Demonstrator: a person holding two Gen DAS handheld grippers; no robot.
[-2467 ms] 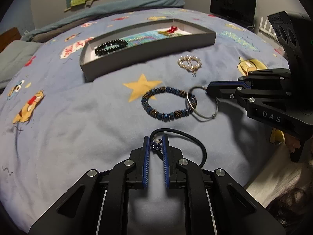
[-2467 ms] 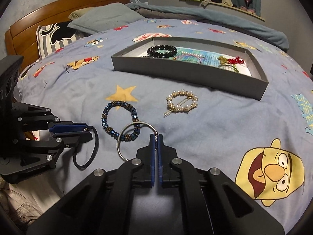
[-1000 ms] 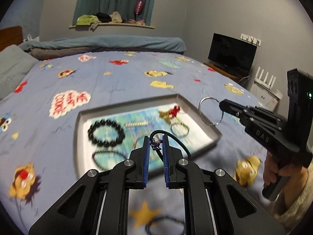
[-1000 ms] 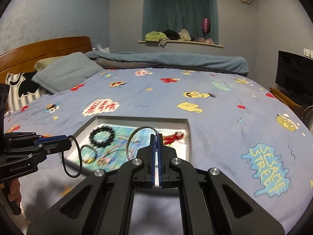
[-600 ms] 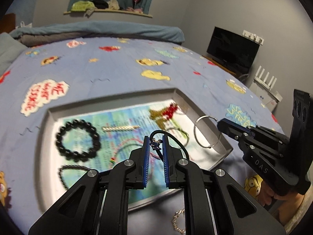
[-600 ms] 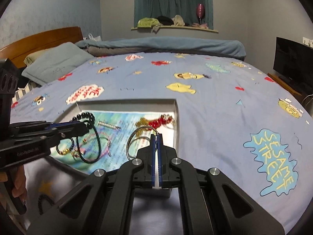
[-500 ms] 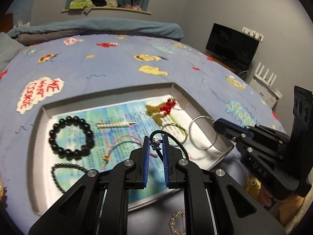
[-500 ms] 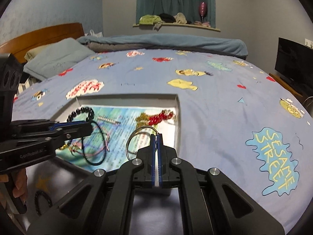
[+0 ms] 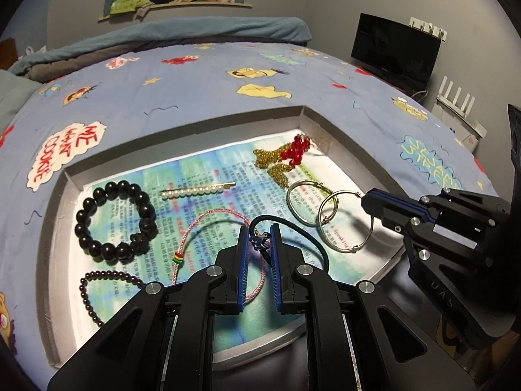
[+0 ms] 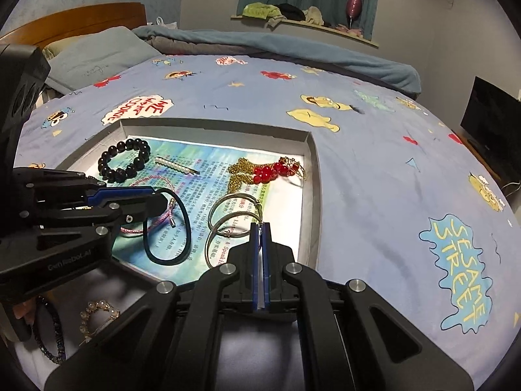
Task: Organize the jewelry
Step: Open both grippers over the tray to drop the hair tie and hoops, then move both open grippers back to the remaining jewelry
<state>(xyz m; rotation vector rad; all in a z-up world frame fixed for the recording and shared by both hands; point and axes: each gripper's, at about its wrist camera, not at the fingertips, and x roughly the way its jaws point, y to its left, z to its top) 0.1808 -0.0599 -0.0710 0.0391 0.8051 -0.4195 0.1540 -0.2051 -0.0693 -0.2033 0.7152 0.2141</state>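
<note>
Over the tray [image 9: 62,195], the left gripper [image 9: 259,244] pinches a dangling black cord loop [image 10: 169,228], while the right gripper [image 10: 260,228] pinches a silver ring [image 9: 345,221] tilted toward the tray floor.

The right claw [image 10: 260,228], closed on the rim of a silver wire hoop [image 10: 224,239], holds it above the near right part of a grey tray [image 10: 314,195] on a blue cartoon-print bed [image 10: 374,169]. A second silver hoop [image 10: 236,210] lies just beyond, overlapping it. From the left, the left claw [image 10: 156,200] grips a black cord loop [image 10: 167,228] that hangs over the tray's printed paper lining. Further in lie a black bead bracelet [image 10: 125,159], a pearl hair clip [image 10: 176,165], a pink cord bracelet [image 10: 153,221] and a gold chain with red beads [image 10: 267,169]. Outside the tray, near left, sit a pearl ring clip [image 10: 97,317] and a dark beaded bracelet [image 10: 49,332].
</note>
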